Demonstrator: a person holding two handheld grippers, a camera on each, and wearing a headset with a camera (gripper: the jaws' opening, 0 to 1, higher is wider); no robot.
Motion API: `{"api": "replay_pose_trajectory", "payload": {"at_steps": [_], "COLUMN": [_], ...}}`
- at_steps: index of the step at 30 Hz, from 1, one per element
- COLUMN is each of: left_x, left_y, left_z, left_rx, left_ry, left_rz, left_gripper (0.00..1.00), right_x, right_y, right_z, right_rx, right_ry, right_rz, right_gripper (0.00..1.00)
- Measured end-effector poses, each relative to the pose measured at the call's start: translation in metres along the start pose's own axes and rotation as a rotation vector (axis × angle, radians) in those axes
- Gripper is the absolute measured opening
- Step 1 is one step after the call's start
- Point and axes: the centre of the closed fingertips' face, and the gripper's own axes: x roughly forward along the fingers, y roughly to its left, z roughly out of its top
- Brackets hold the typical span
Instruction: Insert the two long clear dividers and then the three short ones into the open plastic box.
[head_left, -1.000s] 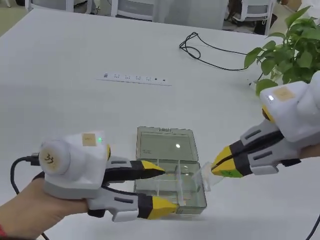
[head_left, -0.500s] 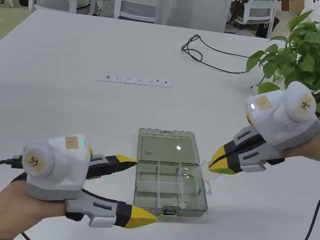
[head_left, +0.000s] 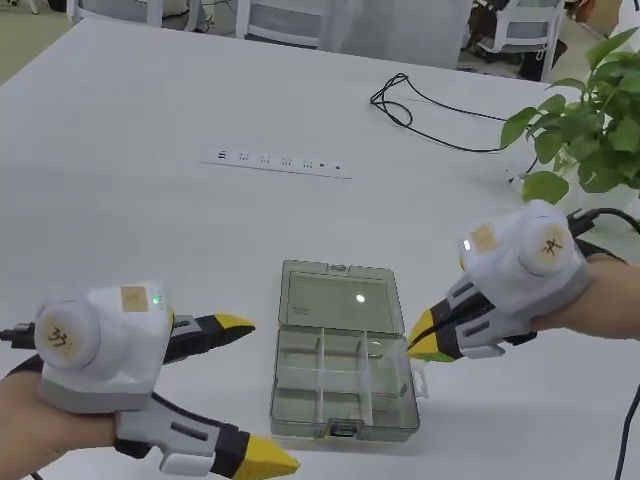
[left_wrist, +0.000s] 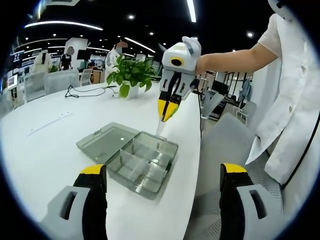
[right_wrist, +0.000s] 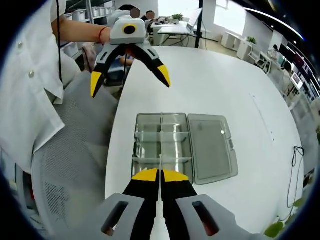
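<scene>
Right fingers (right_wrist: 148, 176) clenched on a clear divider at the box edge; left fingers (head_left: 228, 323) released and spread wide.

The right gripper (head_left: 418, 341) has its yellow tips pressed together on a thin clear divider (left_wrist: 160, 132), which hangs down from them to the right-hand edge of the open plastic box (head_left: 345, 431); whether the divider is seated in a slot cannot be told. The left gripper (head_left: 258, 393) grasps nothing and hovers just left of the box, with one tip near its front left corner. The box stands on the white table (head_left: 150, 200) with its lid (head_left: 340, 300) lying flat behind it, and clear partitions (head_left: 321, 375) already split its inside into compartments. Farther back on the table lie a white power strip (head_left: 278, 162) and a looped black cable (head_left: 432, 103), with a leafy plant (head_left: 590, 140) at the right.
</scene>
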Motion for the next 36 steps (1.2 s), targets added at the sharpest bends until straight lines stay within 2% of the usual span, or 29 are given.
{"api": "replay_pose_trajectory", "payload": {"at_steps": [4, 15, 23, 36], "left_x": [0.000, 0.001, 0.003, 0.003], "left_y": [0.002, 0.002, 0.001, 0.001], "left_z": [-0.002, -0.002, -0.001, -0.001], "left_rx": [-0.008, -0.011, -0.016, -0.018], "left_ry": [0.002, -0.002, -0.006, -0.009], "left_rz": [0.003, 0.006, 0.002, 0.003], "left_gripper": [1.00, 0.99, 0.99, 0.99], "right_x": [0.007, 0.018, 0.018, 0.019], "right_y": [-0.002, -0.003, -0.006, -0.004], "right_z": [-0.003, -0.008, -0.007, -0.006], "right_rx": [-0.016, -0.023, -0.008, -0.028], "right_ry": [0.022, 0.049, 0.042, 0.060], "right_rz": [0.005, 0.024, 0.032, 0.038], "right_gripper": [0.03, 0.03, 0.03, 0.03]}}
